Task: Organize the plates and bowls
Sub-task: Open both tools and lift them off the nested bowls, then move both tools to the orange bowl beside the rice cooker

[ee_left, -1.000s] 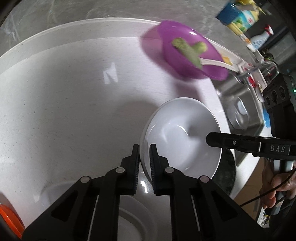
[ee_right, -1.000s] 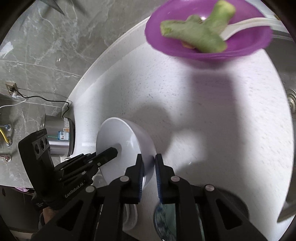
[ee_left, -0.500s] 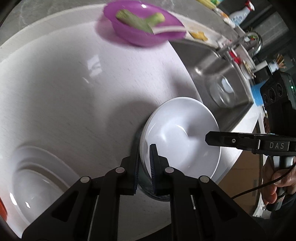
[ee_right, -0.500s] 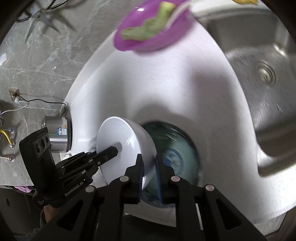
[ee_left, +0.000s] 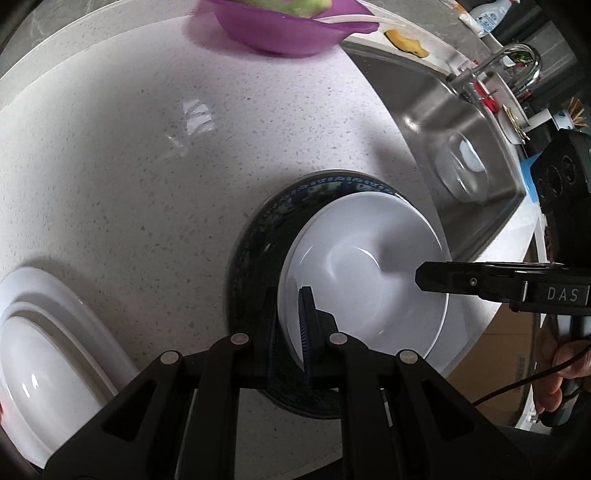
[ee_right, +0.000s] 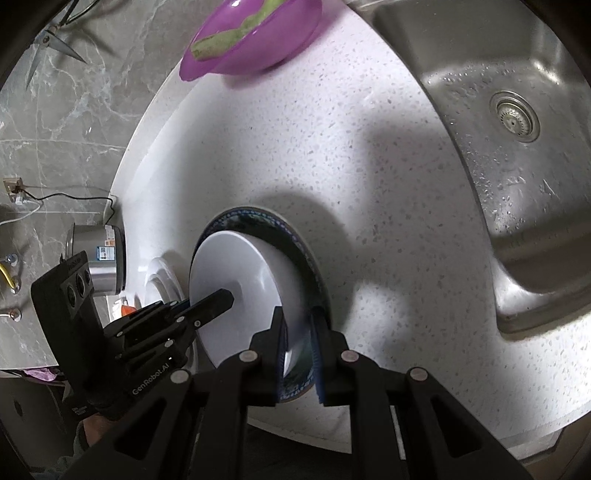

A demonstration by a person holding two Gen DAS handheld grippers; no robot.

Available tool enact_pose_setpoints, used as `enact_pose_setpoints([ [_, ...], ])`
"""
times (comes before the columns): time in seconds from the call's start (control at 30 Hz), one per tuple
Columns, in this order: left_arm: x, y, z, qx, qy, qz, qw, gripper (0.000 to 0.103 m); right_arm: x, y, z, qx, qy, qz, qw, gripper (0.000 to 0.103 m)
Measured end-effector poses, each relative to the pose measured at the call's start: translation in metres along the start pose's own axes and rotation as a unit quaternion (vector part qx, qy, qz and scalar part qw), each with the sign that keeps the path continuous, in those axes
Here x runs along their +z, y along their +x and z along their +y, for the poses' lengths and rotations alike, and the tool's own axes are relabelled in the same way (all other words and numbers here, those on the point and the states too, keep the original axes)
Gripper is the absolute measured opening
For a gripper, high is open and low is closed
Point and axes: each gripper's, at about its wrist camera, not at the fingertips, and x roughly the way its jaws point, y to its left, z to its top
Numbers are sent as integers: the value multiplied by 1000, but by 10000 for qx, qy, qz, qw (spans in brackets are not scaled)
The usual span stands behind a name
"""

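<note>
White bowl (ee_left: 369,280) held over dark blue-patterned plate (ee_left: 258,236) on desk (ee_left: 147,166); contact with plate unclear. Left gripper (ee_left: 290,325) clamped on bowl's near rim, right gripper (ee_right: 297,343) clamped on opposite rim. White plate (ee_left: 55,354) left of dark plate; sink (ee_right: 517,147) right; purple bowl (ee_left: 288,29) with green vegetable beyond.

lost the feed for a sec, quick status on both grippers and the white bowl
Left gripper and right gripper both shut on the white bowl's rim, opposite sides. Bowl over the dark patterned plate; contact unclear. Nothing in the way.
</note>
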Motion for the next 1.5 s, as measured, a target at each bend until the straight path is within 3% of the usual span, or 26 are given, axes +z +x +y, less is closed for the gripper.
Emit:
enact_pose_setpoints([
  [0.27,1,-2,6,-58,-139,-79,9999,10,2,3,11,-281,-293,-3,9992,14],
  [0.73,-2,-8,-4,233,-14,-196,9995,16,-1,5,22,-654,-553,-51,9963,12],
  [0.83,-2,-11,-6,187,12,-271,9995,27,0,4,21,-669,-573,-56,9961,12],
  [0.9,-3,-14,-10,163,68,-343,9993,48,-1,2,21,-659,-573,-80,9961,13],
  [0.97,-4,-17,-13,60,73,-366,9993,58,-1,1,22,-614,-565,-89,9965,14],
  [1.07,-6,-23,-16,49,70,-447,9990,67,-3,-8,22,-583,-589,-171,9964,18],
  [1.17,-11,-36,-12,-5,-21,-588,9983,69,-2,-19,24,-573,-628,-286,9960,33],
  [1.2,-13,-44,-9,-83,-93,-684,9976,69,-2,-24,25,-578,-649,-328,9957,43],
  [1.27,-18,-63,0,-308,-286,-955,9945,69,-2,-37,28,-345,-670,-490,9960,52],
  [1.37,-37,-110,27,-549,-644,-1673,9823,70,1,-60,41,321,-691,-904,9930,68],
  [1.4,-46,-122,38,-619,-790,-1848,9776,73,2,-66,46,569,-701,-1046,9904,79],
  [1.43,-57,-134,55,-719,-1024,-1991,9720,77,3,-70,54,876,-717,-1201,9863,89],
  [1.47,-67,-141,71,-788,-1253,-2040,9677,86,5,-73,64,1141,-764,-1328,9816,92],
  [1.5,-82,-147,95,-805,-1594,-1976,9639,87,6,-73,81,1414,-912,-1408,9756,94],
])
